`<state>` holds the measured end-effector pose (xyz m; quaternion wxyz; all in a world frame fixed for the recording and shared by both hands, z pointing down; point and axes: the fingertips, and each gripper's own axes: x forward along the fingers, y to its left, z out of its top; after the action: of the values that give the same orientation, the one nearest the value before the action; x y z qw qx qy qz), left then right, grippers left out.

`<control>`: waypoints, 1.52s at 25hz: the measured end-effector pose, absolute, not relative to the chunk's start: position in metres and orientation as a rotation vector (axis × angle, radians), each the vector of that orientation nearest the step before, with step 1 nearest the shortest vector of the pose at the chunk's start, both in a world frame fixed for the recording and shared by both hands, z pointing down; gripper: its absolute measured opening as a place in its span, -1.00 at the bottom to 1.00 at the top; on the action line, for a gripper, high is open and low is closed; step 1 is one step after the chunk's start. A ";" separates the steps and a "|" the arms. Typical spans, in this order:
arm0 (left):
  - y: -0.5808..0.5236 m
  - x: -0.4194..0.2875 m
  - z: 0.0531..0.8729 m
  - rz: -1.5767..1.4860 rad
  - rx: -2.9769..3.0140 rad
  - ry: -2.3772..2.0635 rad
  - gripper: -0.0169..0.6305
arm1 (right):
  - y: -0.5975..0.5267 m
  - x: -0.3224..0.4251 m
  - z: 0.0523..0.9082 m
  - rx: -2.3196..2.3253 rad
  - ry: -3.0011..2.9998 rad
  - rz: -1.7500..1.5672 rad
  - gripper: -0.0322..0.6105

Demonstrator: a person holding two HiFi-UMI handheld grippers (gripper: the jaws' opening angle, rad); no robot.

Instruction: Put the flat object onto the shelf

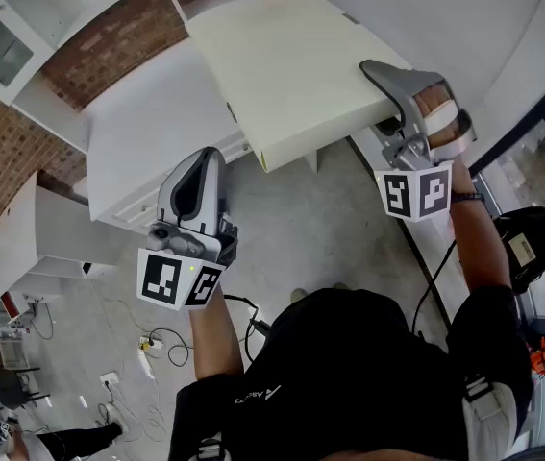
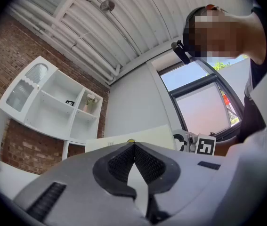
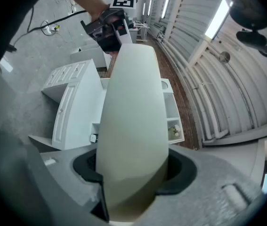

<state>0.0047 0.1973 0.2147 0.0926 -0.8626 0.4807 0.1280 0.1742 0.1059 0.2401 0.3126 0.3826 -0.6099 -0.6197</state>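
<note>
The flat object is a large cream board [image 1: 291, 65], held up in the air in front of the white shelf unit [image 1: 147, 123]. My right gripper [image 1: 389, 104] is shut on the board's right edge. In the right gripper view the board [image 3: 133, 102] fills the space between the jaws and runs away from the camera. Lower left, apart from the board, my left gripper [image 1: 205, 166] has its jaws shut with nothing between them. Its pads [image 2: 124, 161] meet at the tip in the left gripper view, with the board's edge [image 2: 124, 139] behind them.
White open shelves [image 2: 53, 107] with a small flower pot [image 2: 91, 101] hang on the brick wall. A low white cabinet with drawers [image 3: 72, 102] stands below. Cables [image 1: 157, 339] lie on the grey floor. A window [image 2: 204, 102] is on the right.
</note>
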 end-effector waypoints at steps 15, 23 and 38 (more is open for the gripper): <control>0.195 -0.033 0.227 0.386 -2.570 1.431 -0.95 | 0.098 0.148 0.248 1.021 -1.597 -1.614 -0.07; 0.187 -0.081 0.233 0.370 -2.584 1.401 -0.95 | 0.076 0.113 0.256 1.041 -1.539 -1.580 -0.07; 0.123 -0.131 0.247 0.394 -2.591 1.436 -0.95 | -0.009 0.071 0.269 1.030 -1.501 -1.567 -0.07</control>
<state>-0.1312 0.1233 0.2467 0.0764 -0.8645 0.4791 0.1316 0.0715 -0.0087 0.2690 0.3614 0.3998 -0.5828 -0.6083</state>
